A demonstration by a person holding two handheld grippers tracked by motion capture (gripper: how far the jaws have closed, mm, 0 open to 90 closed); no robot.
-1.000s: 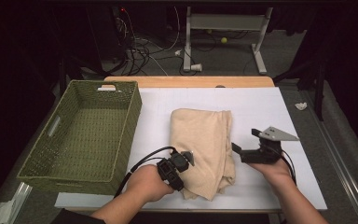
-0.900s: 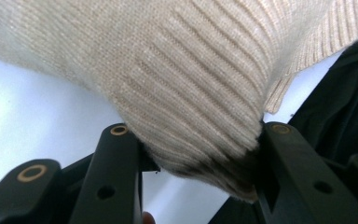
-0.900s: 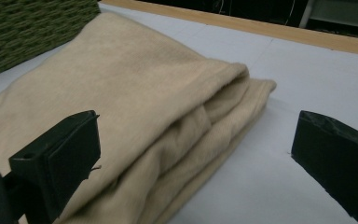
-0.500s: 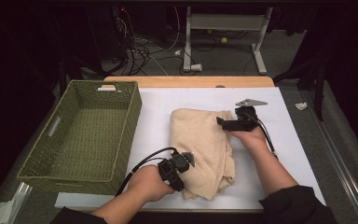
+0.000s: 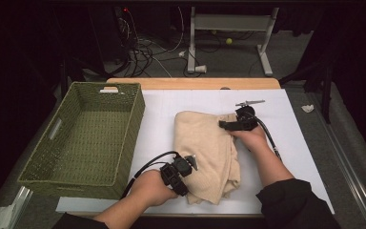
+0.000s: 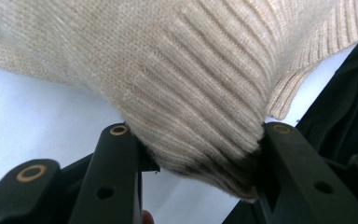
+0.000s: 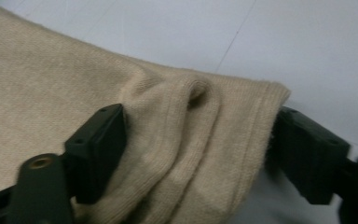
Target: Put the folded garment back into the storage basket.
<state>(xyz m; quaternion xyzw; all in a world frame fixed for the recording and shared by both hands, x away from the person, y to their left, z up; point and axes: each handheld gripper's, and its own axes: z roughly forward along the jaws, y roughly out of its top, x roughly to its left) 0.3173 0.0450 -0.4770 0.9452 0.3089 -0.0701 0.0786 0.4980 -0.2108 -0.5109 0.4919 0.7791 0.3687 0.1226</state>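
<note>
A folded beige knit sweater (image 5: pixel 205 148) lies on the white sheet (image 5: pixel 167 105) at the table's middle. My left gripper (image 5: pixel 190 164) is at its near left corner. In the left gripper view, that gripper (image 6: pixel 199 129) is shut on the ribbed hem (image 6: pixel 191 70). My right gripper (image 5: pixel 224 125) is at the sweater's far right corner. In the right gripper view, its jaws (image 7: pixel 200 121) have just been closing, and a bunched fold of the sweater (image 7: pixel 177 140) sits between them, touching both pads.
A green woven basket (image 5: pixel 83 86) stands at the left of the table, its right wall close to the sweater. A wooden table edge (image 5: pixel 195 83) runs along the back. Cables and a metal stand lie on the floor beyond.
My right gripper has moved from beside the sweater's near right edge up to its far right corner, and its jaws have narrowed around the fabric. The left gripper has stayed put.
</note>
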